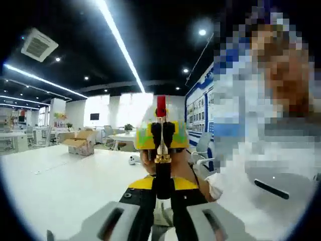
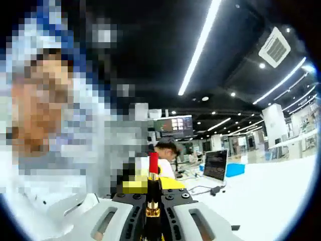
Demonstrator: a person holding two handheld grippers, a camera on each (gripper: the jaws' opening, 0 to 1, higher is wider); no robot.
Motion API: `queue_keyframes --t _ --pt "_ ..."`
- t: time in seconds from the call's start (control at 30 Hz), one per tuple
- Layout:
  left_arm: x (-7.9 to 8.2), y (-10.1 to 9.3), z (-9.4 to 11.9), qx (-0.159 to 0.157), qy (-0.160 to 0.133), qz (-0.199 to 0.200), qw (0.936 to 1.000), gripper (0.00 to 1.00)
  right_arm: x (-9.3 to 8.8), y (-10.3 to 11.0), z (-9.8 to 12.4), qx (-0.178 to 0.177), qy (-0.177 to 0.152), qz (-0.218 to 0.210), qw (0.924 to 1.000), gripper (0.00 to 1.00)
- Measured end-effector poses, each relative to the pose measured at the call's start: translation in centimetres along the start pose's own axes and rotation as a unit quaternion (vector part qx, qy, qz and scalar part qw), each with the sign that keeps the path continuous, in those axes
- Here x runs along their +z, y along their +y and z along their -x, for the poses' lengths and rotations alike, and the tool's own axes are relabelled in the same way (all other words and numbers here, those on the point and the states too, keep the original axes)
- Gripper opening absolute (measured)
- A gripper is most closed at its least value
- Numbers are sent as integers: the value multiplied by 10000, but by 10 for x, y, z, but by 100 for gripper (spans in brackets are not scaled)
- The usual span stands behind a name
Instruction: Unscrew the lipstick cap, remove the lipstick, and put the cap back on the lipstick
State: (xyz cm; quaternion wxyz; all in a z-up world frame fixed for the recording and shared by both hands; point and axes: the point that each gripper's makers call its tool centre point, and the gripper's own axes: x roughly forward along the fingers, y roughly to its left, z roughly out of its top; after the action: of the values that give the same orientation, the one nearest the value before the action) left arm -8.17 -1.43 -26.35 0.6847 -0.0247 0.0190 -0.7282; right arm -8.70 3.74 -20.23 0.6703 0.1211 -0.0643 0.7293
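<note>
Lipstick (image 1: 161, 145): in the left gripper view I see it upright in my left gripper (image 1: 162, 193), jaws closed on the black base, red bullet exposed; the right gripper (image 1: 161, 134) sits just behind it, yellow-green. Risk: a smeared or snapped bullet if recapping goes off-axis. White table (image 1: 60, 186) beneath, cardboard box (image 1: 80, 142) far beyond. Right gripper view: lipstick (image 2: 153, 193) between the right gripper (image 2: 152, 213) jaws; whether they grip it I cannot tell. Laptop (image 2: 216, 164) beyond, ceiling strip lights overhead.
</note>
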Motion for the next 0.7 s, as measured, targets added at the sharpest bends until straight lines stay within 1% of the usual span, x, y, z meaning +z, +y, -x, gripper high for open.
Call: queue_keyframes --t 0.03,0.07,0.13,0.17,0.23,0.33,0.5,0.6,0.67,0.7 --pt "-1 -5 -1 -166 -16 58 9998 13 -1 4 -1 147 -30 -127 9998 6" --pt "0 -11 -2 -369 -61 138 9992 13 -1 12 -4 386 -113 -324 9987 6" --pt "0 -22 -2 -733 -116 286 9968 13 -2 22 -7 716 -187 -513 9959 6" --pt "1 -29 -2 -940 -167 347 9948 13 -2 26 -9 849 -225 -602 9943 6" --pt "1 -37 -2 -1190 -202 408 9918 13 -3 34 -11 1050 -255 -708 9916 6" --pt "2 -39 -3 -1222 -234 418 9914 13 -3 39 -14 1091 -273 -706 9911 6" --pt "2 -38 -3 -1197 -234 398 9917 13 -6 41 -16 1039 -249 -644 9922 6" --pt "3 -34 -3 -1010 -252 261 9942 13 -4 37 -15 915 -276 -579 9937 6" --pt "6 -29 -1 -848 -327 137 9958 14 -2 33 -13 746 -324 -523 9953 6" --pt "7 -26 0 -766 -343 123 9964 15 0 30 -12 600 -356 -431 9966 6"
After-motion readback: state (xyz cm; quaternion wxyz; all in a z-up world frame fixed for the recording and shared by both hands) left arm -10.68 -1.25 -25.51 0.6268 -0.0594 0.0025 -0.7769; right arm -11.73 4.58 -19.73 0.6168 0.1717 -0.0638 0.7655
